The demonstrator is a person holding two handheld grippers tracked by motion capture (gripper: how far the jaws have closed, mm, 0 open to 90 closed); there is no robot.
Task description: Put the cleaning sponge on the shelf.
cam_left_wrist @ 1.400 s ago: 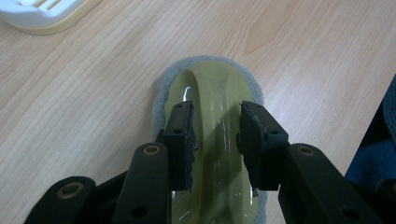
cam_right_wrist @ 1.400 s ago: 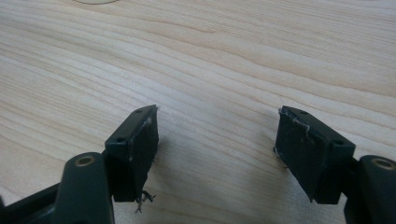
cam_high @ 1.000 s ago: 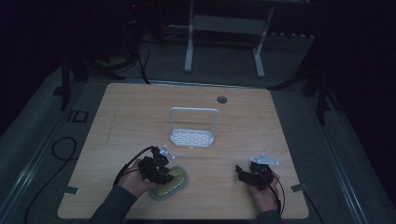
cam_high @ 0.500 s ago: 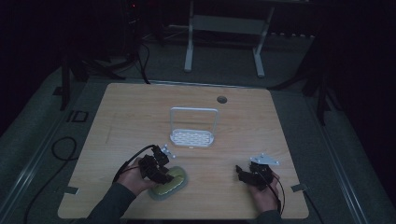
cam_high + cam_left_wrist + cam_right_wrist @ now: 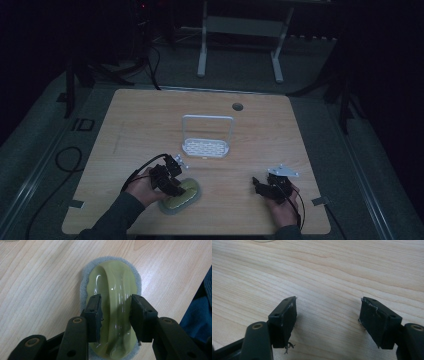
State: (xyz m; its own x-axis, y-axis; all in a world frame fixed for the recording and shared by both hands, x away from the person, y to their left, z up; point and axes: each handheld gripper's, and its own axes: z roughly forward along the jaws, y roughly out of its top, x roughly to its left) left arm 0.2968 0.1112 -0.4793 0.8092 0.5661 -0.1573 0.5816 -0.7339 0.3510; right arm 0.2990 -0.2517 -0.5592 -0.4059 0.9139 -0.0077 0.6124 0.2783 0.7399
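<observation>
Item: oval scrubbing pad, translucent yellow-green moulded top with a raised arched handle, backed by a grey sponge rim (image 5: 113,290), lying flat on the pale wood-grain desk (image 5: 150,125) near its front edge, left of centre; in the high view it appears as a small yellow-green oval with a grey border (image 5: 181,196). Left tongs (image 5: 114,311): black two-jaw unit with a trailing black cable, held in the person's left hand (image 5: 142,187), lowered over the pad; the jaws stand on either side of the arched handle, the pads touching or all but touching its flanks, so the tongs are closed about the handle, the pad resting on the desk. In the high view the same tongs (image 5: 172,186) sit at the pad's left end. Right tongs (image 5: 328,315): black, jaws spread wide apart over bare wood grain, nothing between them, frayed padding visible on the inner faces. In the high view they (image 5: 262,187) are held in the person's right hand (image 5: 282,210) near the front right of the desk, well apart from the pad, grey three-cornered plate on top. Further back, at the desk's middle: white perforated plastic tray with a tall upright loop handle (image 5: 206,145), standing alone. Beyond it, near the far edge: round dark cable hole (image 5: 237,106).
</observation>
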